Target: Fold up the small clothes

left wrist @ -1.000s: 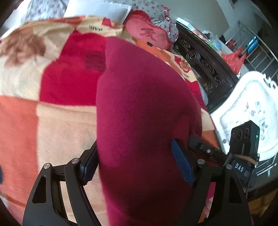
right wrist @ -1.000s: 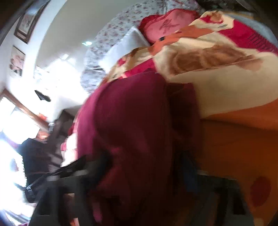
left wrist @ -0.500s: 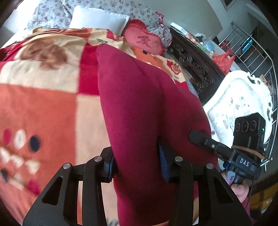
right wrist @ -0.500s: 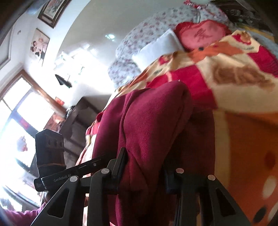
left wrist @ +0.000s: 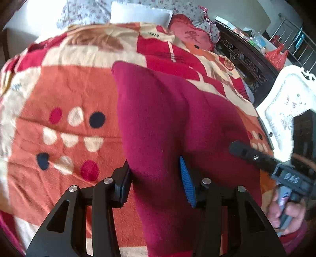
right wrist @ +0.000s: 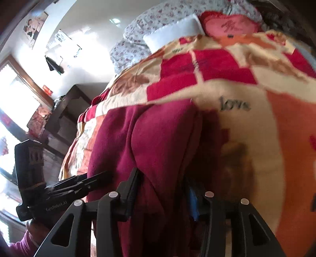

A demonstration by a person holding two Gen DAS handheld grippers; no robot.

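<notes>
A dark red fleece garment (left wrist: 167, 118) hangs doubled over the patterned blanket (left wrist: 69, 98). My left gripper (left wrist: 155, 176) has a thick fold of it between its pads, which press on the cloth while the jaws are opening slightly. In the right wrist view the same garment (right wrist: 158, 138) runs down between the pads of my right gripper (right wrist: 163, 183), gripped there too, those jaws also opening slightly. Each view shows the other gripper beside the cloth, held by a hand (left wrist: 286, 213).
The blanket (right wrist: 256, 138) covers a bed with a white pillow (left wrist: 138, 15) and a red cushion (left wrist: 191, 37) at its head. A dark carved cabinet (left wrist: 246, 59) and a white ornate footboard (left wrist: 286, 102) stand to the right. A dark nightstand (right wrist: 67, 110) and window lie left.
Both grippers have pulled back and up with the garment, away from the pillows. Their jaws have narrowed onto the cloth. More of the dotted blanket now shows beside it.
</notes>
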